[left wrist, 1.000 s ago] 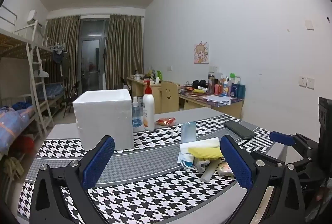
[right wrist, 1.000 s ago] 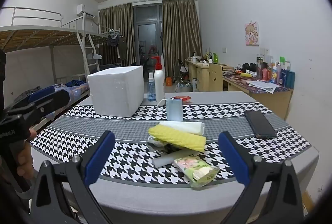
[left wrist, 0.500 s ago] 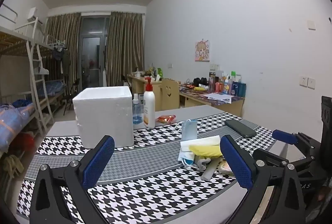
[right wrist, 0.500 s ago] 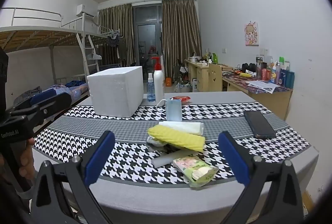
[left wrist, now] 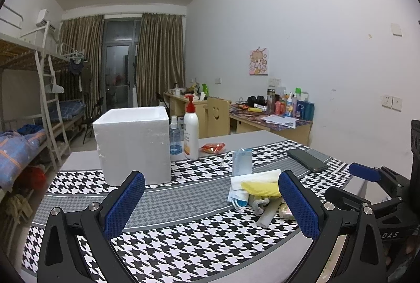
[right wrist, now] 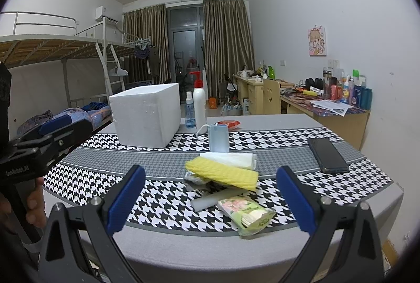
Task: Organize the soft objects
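Both tongs, left tongs (left wrist: 211, 203) and right tongs (right wrist: 210, 197), hang wide open, empty; they've barely drifted (nothing grabbed yet); yellow sponge (right wrist: 223, 174) sits piled mid-tabletop (right wrist: 168, 159) near the foam box (right wrist: 147, 115).

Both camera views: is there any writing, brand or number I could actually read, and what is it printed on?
"GenRobot.AI": white letters on the black body of the left gripper, seen in the right wrist view.
"DAS": the visible end of a cut-off word on the black body of the right gripper, seen in the left wrist view.
Too small or blurred to read: the green tissue packet, the white pump bottle with red cap, the small blue spray bottle.
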Demonstrator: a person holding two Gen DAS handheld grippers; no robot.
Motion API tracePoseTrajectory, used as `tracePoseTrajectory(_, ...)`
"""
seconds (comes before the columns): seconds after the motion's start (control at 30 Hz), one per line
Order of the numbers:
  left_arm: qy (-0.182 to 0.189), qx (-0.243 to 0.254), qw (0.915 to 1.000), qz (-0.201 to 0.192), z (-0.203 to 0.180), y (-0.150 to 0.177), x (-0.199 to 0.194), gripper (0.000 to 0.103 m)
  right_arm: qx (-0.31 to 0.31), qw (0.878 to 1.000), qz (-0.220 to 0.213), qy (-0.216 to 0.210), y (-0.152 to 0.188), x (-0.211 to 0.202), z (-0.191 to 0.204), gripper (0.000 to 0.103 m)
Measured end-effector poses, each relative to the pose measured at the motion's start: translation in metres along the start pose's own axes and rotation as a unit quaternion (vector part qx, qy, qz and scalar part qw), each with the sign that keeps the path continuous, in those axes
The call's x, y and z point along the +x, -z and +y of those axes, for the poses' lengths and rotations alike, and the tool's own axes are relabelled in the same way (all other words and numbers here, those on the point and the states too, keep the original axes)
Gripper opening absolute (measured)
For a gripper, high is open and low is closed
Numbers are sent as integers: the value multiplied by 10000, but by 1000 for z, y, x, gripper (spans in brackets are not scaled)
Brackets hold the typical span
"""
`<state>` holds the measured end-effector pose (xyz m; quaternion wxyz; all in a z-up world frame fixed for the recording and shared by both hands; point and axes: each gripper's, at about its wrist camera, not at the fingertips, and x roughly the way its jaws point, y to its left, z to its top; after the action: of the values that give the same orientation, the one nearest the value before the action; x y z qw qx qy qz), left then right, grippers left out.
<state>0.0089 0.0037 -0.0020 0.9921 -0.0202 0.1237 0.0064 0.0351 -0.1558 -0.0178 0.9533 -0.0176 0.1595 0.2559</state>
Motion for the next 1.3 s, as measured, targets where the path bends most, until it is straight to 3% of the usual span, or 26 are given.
tracePoseTrajectory(0.9,13,-11,9999,171,-3,2,18,102,53,9999,124,93,0,4,-9,101)
tracePoseTrajectory(1.3,114,36,9989,461,-12,7,40,102,114,9995,287,106,5,17,-19,101)
